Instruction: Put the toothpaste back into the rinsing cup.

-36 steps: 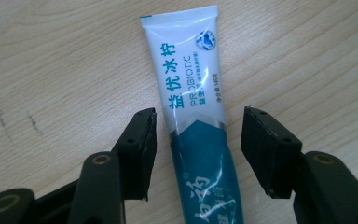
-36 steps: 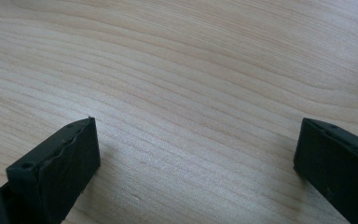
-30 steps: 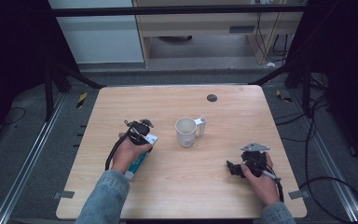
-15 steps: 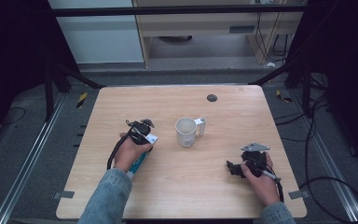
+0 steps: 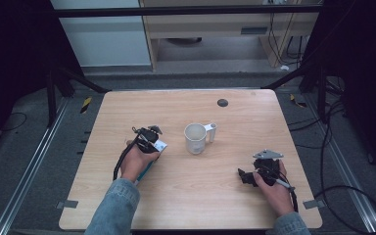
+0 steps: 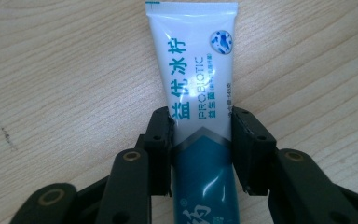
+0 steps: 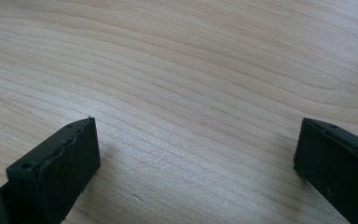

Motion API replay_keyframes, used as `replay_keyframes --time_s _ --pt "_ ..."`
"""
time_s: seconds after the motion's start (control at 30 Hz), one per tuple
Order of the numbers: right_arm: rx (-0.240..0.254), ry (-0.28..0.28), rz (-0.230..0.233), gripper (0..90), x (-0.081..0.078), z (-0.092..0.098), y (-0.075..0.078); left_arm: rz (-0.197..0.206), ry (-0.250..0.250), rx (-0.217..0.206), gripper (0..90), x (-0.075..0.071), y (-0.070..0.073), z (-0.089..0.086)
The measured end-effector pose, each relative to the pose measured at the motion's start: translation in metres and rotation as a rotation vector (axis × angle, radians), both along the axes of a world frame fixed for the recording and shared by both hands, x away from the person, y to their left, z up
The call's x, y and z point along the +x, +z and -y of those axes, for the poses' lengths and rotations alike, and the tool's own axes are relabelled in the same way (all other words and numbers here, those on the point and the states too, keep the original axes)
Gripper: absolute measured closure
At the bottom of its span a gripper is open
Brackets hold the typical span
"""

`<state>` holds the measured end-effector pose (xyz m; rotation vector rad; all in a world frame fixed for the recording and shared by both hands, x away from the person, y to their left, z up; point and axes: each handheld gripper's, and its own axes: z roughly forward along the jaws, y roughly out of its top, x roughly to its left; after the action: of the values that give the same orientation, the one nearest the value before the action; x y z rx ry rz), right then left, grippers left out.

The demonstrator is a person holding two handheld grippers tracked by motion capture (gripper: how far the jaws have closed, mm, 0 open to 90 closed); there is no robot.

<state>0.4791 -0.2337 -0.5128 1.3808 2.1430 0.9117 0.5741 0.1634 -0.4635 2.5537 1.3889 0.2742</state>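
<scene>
My left gripper [image 6: 200, 140] has its jaws pinching a toothpaste tube [image 6: 198, 88] across its width, at the white/teal boundary, crimped end pointing to 12 in the left gripper view. Soft tube, so too much squeeze could buckle it or push paste toward the cap (cap end hidden below the jaws). It could also slide out, since the film looks slick.

My right gripper [image 7: 196, 154] is spread wide w/ nothing between, just bare table [image 7: 191, 70].

On the table in the high view, the tube [image 5: 157, 145] sits at 9 o'clock from the white mug [image 5: 196, 138], near it. A careless swing toward 3 could knock the mug over.
</scene>
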Motion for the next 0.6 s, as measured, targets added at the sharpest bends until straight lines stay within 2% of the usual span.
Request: replay_keyframes --time_s 0.27,0.6 --pt "0.002 0.000 -0.002 0.4 -0.0001 -0.0001 0.0001 0.002 -0.023 0.015 66.4 -0.0017 0.0012 0.0030" --pt "-0.002 0.001 0.000 0.4 0.0000 0.0002 0.0000 -0.005 -0.037 -0.005 75.6 -0.0019 0.0059 -0.0002"
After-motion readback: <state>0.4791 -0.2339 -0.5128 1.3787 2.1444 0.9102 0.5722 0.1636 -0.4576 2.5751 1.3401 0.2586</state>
